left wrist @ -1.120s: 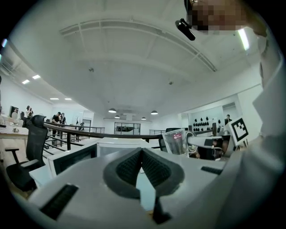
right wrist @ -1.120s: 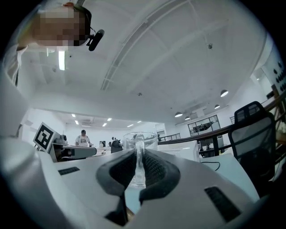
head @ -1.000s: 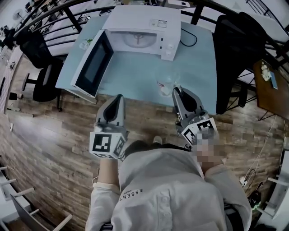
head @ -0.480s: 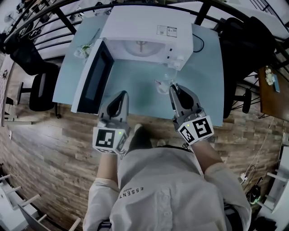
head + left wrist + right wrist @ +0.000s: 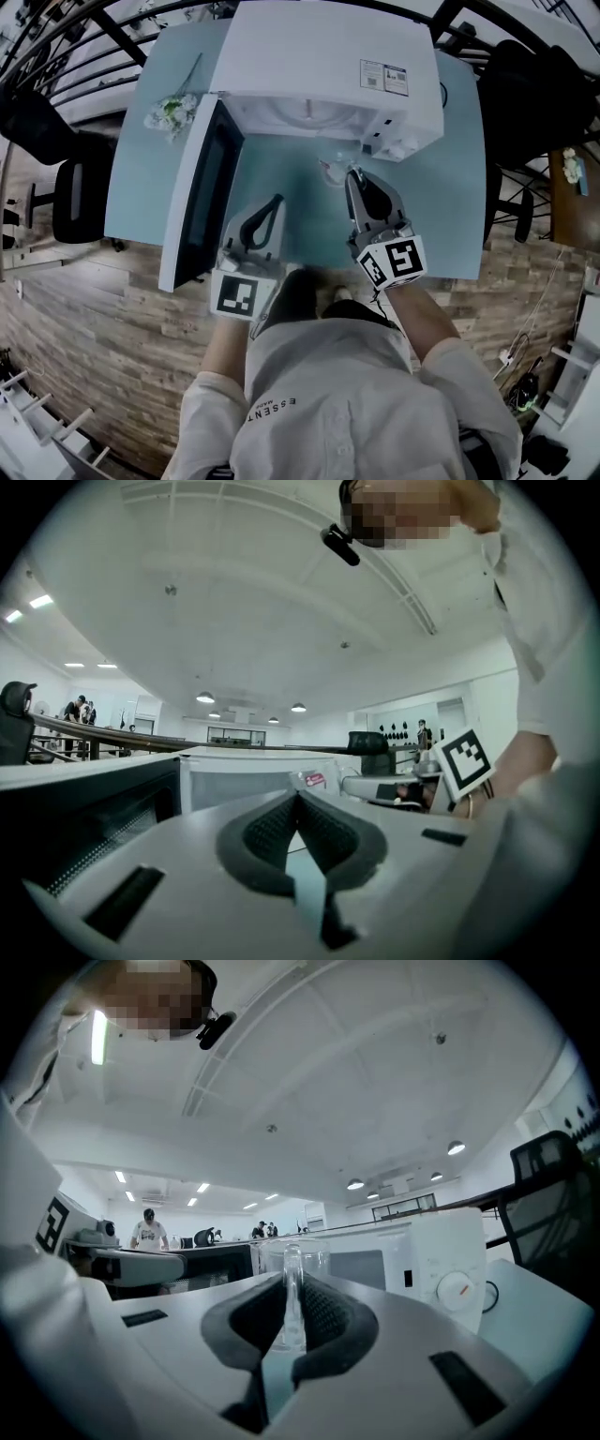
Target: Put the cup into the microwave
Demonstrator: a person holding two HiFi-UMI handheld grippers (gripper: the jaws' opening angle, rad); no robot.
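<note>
A clear glass cup hangs just in front of the white microwave's open cavity. My right gripper is shut on the cup's handle. In the right gripper view the handle stands upright between the dark pads, with the cup's body behind it and the microwave's dial panel at the right. The microwave's door is swung out to the left. My left gripper is shut with nothing in it, over the table beside the door; its closed pads point level at the microwave.
The pale blue table carries the microwave and a small bunch of flowers at the far left. Black office chairs stand at the left and right. A wooden floor lies beneath the person.
Both grippers have moved forward over the table toward the microwave. The cup has travelled with the right gripper, from the table's front edge to just before the open cavity.
</note>
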